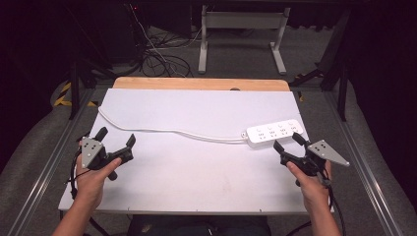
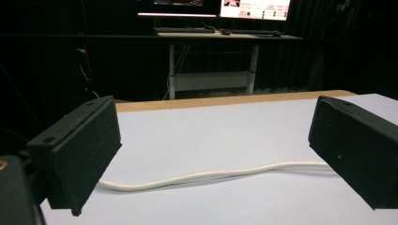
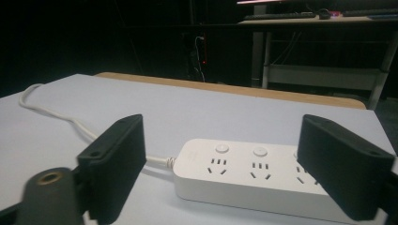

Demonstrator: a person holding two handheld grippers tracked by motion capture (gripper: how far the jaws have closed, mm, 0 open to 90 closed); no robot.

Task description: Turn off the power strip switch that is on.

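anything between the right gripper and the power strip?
Nothing visible. The right gripper sits just short of the power strip with its jaws open, and the strip lies straight ahead between them in the right gripper view. Only bare white table lies between.

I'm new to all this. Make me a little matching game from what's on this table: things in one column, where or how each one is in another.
Things:
1. white plastic power strip
2. thin white cable
3. left gripper
4. strip of bare wood

Descriptions:
A. along the table's far edge
B. open, holding nothing
C. right side, before the right gripper
D. snaking across the white top

Pairs: 1-C, 2-D, 3-B, 4-A
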